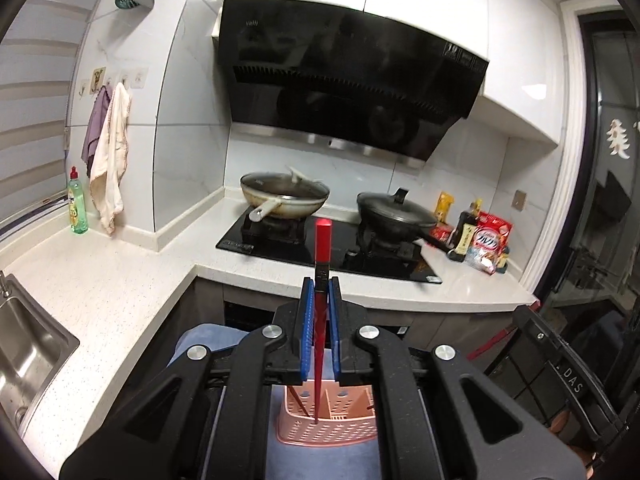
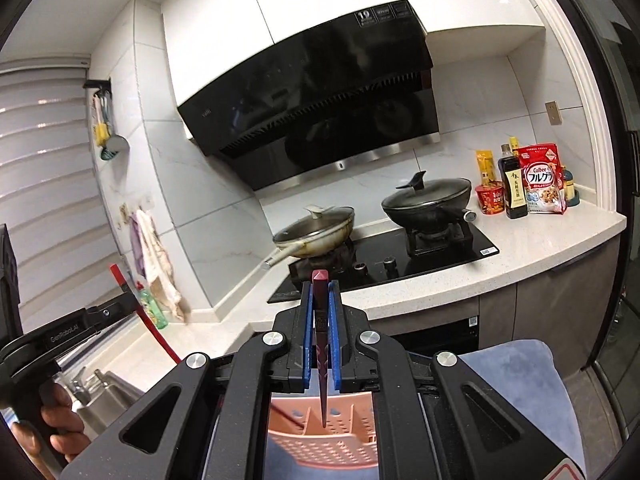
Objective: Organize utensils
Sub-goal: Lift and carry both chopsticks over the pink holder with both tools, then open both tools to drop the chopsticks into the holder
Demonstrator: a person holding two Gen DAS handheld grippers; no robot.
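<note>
Red and upright, the long plastic chopstick (image 1: 322,280) sits pinched between the blue pads of my left claw (image 1: 321,292), its tip down inside the pink perforated plastic utensil basket (image 1: 336,428) on a blue cloth (image 1: 208,340). My right claw (image 2: 320,300) clamps a darker maroon chopstick (image 2: 321,320) the same way, point hanging over that basket (image 2: 320,444). Beyond, two lidded pans rest on the black stove (image 1: 280,246) set in the white tabletop (image 1: 120,292)

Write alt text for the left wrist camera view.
The left gripper is shut on a red chopstick, held upright with its tip in a pink slotted utensil basket. Beyond lie a white counter and two lidded pans.
</note>
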